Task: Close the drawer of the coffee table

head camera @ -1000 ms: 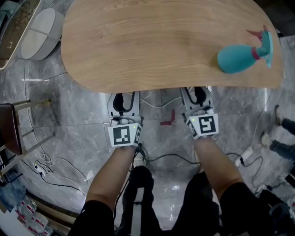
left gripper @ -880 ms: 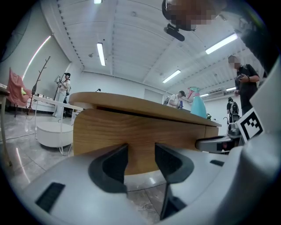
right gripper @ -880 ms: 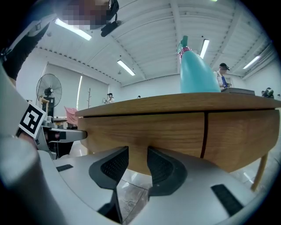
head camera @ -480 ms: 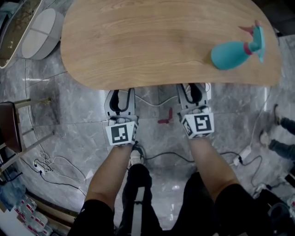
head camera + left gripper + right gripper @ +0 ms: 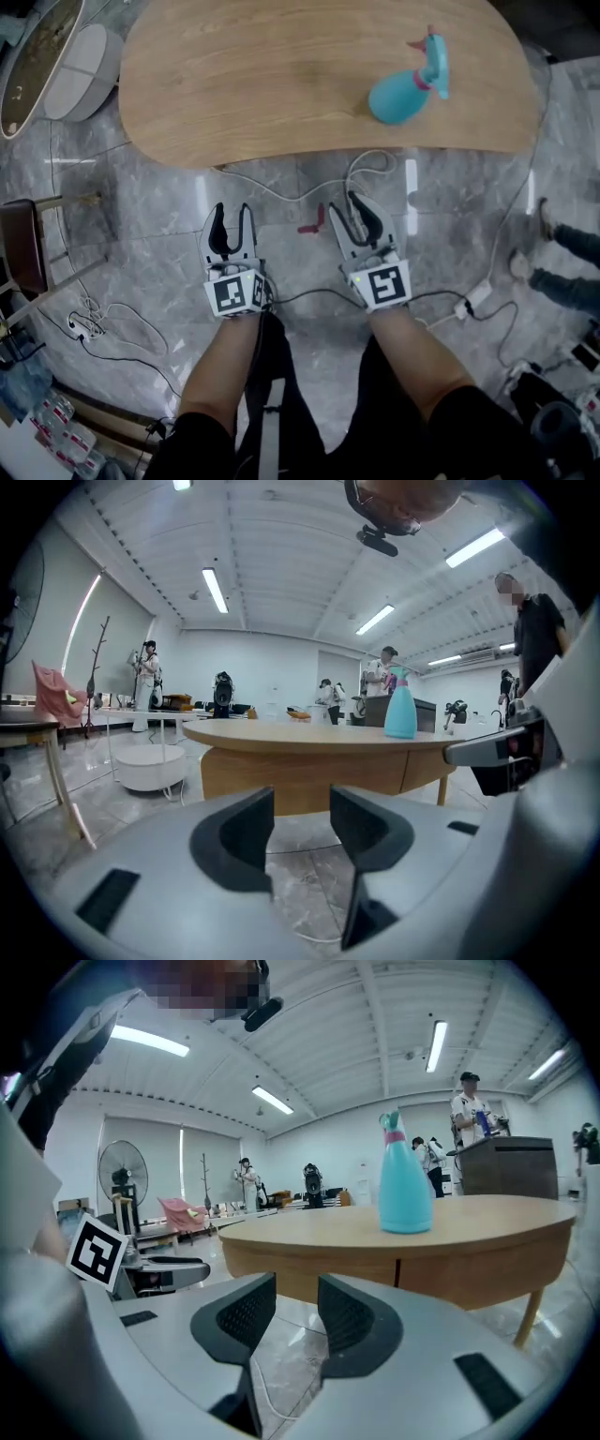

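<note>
Left tongs [image 5: 232,212] spread, right tongs [image 5: 345,204] just narrowed yet apart — only gripper views show the drawer [image 5: 300,775].

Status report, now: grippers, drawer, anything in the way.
Left hand-held gripper open, empty; right hand-held gripper open, empty, jaws just narrowed. Drawer front flush, looks shut. Nothing blocking; spray bottle on tabletop.

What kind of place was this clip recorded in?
Probably a big open lab or studio, not a home: strip lights on a bare ceiling, other people at work tables behind the coffee table, and cables loose on the marble floor.
</note>
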`<move>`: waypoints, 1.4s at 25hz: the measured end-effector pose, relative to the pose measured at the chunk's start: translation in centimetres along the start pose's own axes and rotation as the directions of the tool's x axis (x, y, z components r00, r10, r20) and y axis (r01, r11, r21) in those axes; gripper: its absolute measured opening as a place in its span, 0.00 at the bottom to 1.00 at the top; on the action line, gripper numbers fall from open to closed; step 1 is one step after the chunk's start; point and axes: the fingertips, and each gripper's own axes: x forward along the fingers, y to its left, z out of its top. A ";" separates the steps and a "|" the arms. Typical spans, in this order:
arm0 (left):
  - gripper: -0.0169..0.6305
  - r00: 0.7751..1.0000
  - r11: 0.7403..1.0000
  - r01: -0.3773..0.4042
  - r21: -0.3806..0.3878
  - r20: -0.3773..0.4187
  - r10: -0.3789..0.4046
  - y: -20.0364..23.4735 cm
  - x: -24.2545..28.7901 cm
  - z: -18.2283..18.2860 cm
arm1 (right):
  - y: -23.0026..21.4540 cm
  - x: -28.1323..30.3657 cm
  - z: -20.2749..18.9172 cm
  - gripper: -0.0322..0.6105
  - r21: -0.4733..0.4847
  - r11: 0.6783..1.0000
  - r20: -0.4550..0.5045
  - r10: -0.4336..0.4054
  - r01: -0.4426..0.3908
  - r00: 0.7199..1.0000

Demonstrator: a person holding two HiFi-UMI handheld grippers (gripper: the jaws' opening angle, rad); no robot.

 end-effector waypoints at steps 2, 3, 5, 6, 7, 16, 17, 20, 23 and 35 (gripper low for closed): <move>0.32 1.000 1.000 -0.010 -0.007 -0.004 0.010 -0.7 -1.8 1.6 | 0.4 -1.7 2.3 0.24 0.014 1.000 0.018 -0.006 0.006 1.000; 0.32 1.000 1.000 -0.016 -0.012 -0.007 0.016 -1.0 -2.7 2.4 | 0.5 -2.5 3.4 0.24 0.019 1.000 0.026 -0.011 0.010 1.000; 0.32 1.000 0.999 -0.028 -0.017 -0.011 0.028 -1.5 -4.3 3.9 | 0.7 -4.1 5.4 0.24 0.021 1.000 0.030 -0.022 0.022 0.999; 0.32 0.999 0.999 -0.035 -0.018 -0.014 0.034 -1.8 -4.9 4.6 | 0.7 -4.7 6.2 0.24 0.022 0.999 0.027 -0.029 0.028 0.999; 0.32 0.999 0.999 -0.039 -0.019 -0.017 0.039 -2.0 -5.4 5.2 | 0.7 -5.4 6.8 0.24 0.027 0.999 0.024 -0.036 0.036 0.999; 0.31 0.999 1.000 -0.026 -0.005 -0.022 0.026 -4.2 -9.7 11.3 | 2.0 -10.2 12.5 0.24 0.023 0.999 0.033 -0.038 0.037 0.999; 0.31 0.999 1.000 -0.021 0.000 -0.025 0.021 -4.5 -10.3 11.9 | 2.2 -11.0 13.1 0.24 0.021 0.999 0.034 -0.033 0.033 0.999; 0.32 0.999 1.000 0.000 0.017 -0.044 0.001 -5.2 -12.5 13.9 | 3.2 -13.4 15.3 0.24 0.031 0.999 0.028 -0.023 0.023 0.999; 0.32 0.999 0.999 0.027 0.024 -0.028 -0.026 -5.9 -14.4 17.0 | 4.3 -15.8 18.0 0.24 0.005 1.000 0.011 0.003 -0.003 1.000; 0.32 0.995 0.992 0.095 0.081 0.016 -0.097 -8.1 -22.1 31.1 | 4.0 -24.6 32.7 0.24 -0.023 1.000 0.100 -0.007 0.010 0.995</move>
